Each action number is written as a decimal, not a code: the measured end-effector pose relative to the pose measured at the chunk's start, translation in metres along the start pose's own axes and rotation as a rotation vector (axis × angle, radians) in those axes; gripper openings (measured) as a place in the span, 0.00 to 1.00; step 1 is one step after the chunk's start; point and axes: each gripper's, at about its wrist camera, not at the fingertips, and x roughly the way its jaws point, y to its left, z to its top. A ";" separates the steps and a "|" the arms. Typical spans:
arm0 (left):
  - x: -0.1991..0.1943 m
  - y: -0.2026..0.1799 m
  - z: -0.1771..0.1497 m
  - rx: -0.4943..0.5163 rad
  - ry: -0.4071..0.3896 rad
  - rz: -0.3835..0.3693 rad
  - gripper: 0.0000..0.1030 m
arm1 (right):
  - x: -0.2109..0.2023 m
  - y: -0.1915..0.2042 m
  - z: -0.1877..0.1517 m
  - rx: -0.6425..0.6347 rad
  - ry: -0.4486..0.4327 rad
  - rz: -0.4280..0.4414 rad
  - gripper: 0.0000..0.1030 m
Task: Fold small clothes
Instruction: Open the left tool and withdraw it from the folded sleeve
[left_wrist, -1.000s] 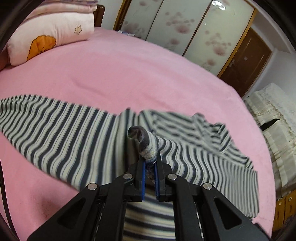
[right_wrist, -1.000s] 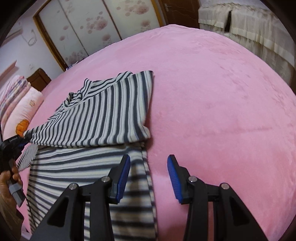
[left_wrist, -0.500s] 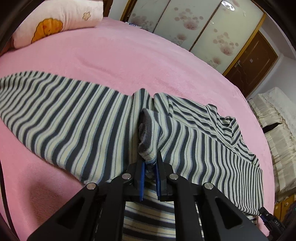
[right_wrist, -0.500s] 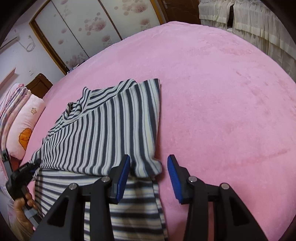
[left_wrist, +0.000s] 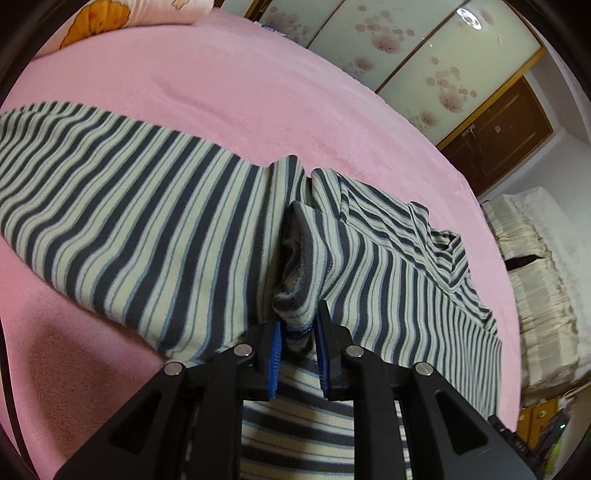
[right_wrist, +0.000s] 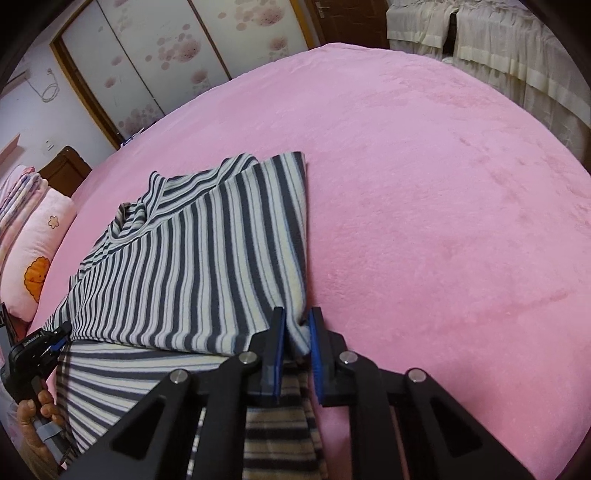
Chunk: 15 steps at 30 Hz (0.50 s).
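Since a moment ago, your left gripper (left_wrist: 298, 332) has come down lower over the striped top (left_wrist: 147, 229), and the bunched fold it carried now rests on the cloth. Its jaws have just been opening a little, and the fold still sits between the blue pads, which look barely pressed on it. Your right gripper (right_wrist: 297, 341) has slid over to the near right corner of the folded part, and its jaws have just been closing. They now pinch that corner.

The striped top lies on the pink bed cover (right_wrist: 424, 206), with its upper part folded over the lower part. One sleeve still sticks out flat to the left in the left wrist view. A pillow (right_wrist: 40, 258) sits far off at the head of the bed.

To do this step well, let the left fold drop fully before you pull away, so it does not drag. Keep your right pinch on both layers of the corner. Pull gently and evenly, so the stripes stay straight and the edge stays neat.
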 end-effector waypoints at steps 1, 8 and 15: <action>0.000 0.002 0.001 -0.013 0.007 -0.006 0.16 | 0.000 0.000 0.000 -0.002 0.001 -0.013 0.12; -0.008 0.015 0.005 -0.093 0.017 0.009 0.26 | 0.002 -0.017 0.000 0.058 0.008 -0.103 0.11; -0.023 0.020 0.006 -0.130 0.032 0.038 0.37 | -0.012 -0.021 -0.005 0.043 0.025 -0.131 0.05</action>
